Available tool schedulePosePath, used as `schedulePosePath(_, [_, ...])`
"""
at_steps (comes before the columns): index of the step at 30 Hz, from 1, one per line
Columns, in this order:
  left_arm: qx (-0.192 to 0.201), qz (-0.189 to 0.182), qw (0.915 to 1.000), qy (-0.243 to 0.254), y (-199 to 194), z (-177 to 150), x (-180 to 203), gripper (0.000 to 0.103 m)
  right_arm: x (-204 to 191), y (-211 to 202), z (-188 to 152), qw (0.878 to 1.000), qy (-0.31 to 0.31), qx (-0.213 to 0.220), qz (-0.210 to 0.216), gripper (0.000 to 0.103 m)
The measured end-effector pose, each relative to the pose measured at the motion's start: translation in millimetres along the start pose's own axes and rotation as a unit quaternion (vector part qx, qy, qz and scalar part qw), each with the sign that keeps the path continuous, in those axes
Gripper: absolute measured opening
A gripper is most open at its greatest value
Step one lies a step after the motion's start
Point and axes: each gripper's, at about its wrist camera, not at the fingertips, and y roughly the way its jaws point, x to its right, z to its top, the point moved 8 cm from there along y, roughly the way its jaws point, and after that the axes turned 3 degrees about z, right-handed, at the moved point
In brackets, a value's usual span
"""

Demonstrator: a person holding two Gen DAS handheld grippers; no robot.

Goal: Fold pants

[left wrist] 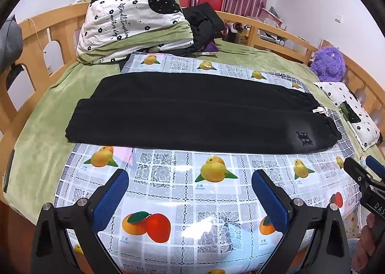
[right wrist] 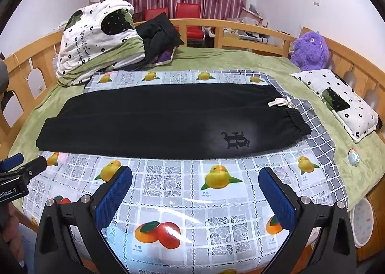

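Note:
Black pants (left wrist: 192, 115) lie flat across a fruit-print plastic cloth (left wrist: 168, 177) on the bed, legs to the left, waistband with a white drawstring (left wrist: 320, 111) to the right. They also show in the right wrist view (right wrist: 168, 122), with a dark logo (right wrist: 237, 139) near the waist. My left gripper (left wrist: 190, 177) is open and empty, hovering over the cloth short of the pants' near edge. My right gripper (right wrist: 195, 176) is open and empty, likewise short of the near edge. Each gripper shows at the edge of the other's view (left wrist: 363, 170) (right wrist: 21, 163).
A folded floral quilt (left wrist: 130, 19) and dark clothes (left wrist: 204, 26) lie at the bed's far left. A purple plush toy (right wrist: 310, 50) and a floral pillow (right wrist: 341, 103) lie to the right. A wooden rail (right wrist: 240, 26) rings the bed. A small round toy (right wrist: 353, 157) lies on the green sheet.

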Motion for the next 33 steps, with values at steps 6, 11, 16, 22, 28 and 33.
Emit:
schedulePosePath(6, [0.004, -0.016, 0.9998, -0.009, 6, 10, 0, 0.103, -3, -6, 12, 0.999, 0.005, 0.029, 0.013, 0.103])
schedulePosePath(11, [0.018, -0.007, 0.9997, -0.013, 12, 32, -6, 0.102, -2, 1, 31, 0.998, 0.016, 0.038, 0.045, 0.103])
schedulePosePath(16, [0.024, 0.010, 0.9997, 0.001, 26, 55, -20, 0.102, 8, 18, 57, 0.998, -0.006, 0.027, 0.055, 0.102])
schedulePosePath(22, [0.009, 0.008, 0.9999, -0.008, 60, 62, -44, 0.094, 52, 61, 66, 0.998, -0.004, -0.004, 0.063, 0.092])
schedulePosePath(28, [-0.010, -0.039, 0.9980, -0.050, 104, 48, -77, 0.093, 119, 124, 33, 0.996, 0.053, -0.065, 0.036, 0.075])
schedulePosePath(33, [-0.054, -0.015, 0.9943, -0.091, 152, 15, -114, 0.092, 157, 167, -9, 0.988, 0.108, -0.097, 0.058, 0.059])
